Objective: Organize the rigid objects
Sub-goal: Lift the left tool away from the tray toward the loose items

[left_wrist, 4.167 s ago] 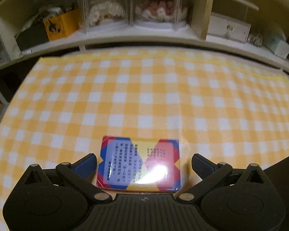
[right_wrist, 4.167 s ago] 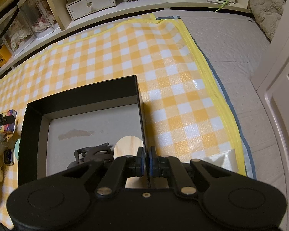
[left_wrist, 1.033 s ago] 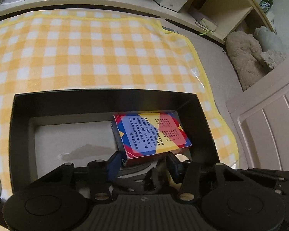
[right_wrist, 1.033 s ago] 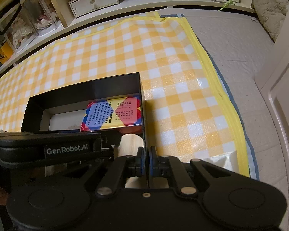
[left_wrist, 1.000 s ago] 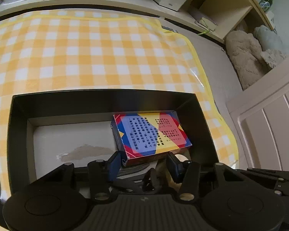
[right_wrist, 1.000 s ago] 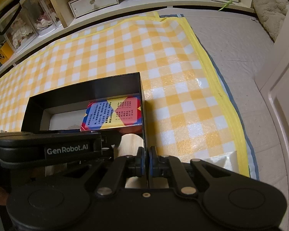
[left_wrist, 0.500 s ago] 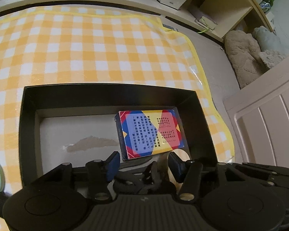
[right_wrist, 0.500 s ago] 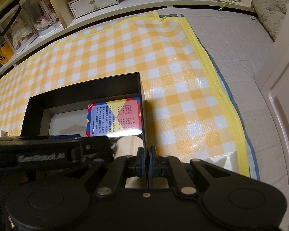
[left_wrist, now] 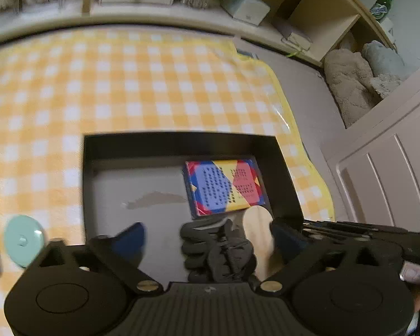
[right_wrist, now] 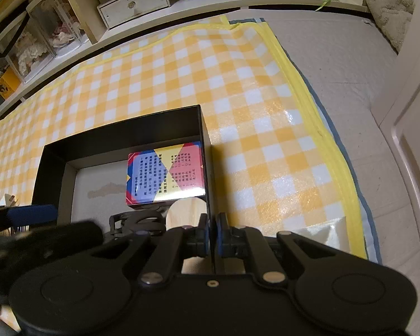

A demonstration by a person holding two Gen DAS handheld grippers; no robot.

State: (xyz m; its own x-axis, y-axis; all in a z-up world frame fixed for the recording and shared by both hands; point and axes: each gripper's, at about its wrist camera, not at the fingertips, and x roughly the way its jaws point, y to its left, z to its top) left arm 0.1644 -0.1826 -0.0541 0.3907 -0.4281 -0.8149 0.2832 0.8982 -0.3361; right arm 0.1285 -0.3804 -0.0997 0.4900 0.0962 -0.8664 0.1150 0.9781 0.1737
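Card box lies beyond opening left claw.

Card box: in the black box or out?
In. The card box lies flat on the floor of the black box, against its right wall.

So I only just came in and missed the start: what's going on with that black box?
A person with a gripper in each hand is packing things into the shallow black cardboard box on the yellow checked mat. The left gripper is opening with nothing between its jaws; the colourful red, blue and yellow card packet lies flat in the box's far right corner. The right gripper is shut on the box's right wall. A round wooden piece and a black clip-like object lie nearer in the box.
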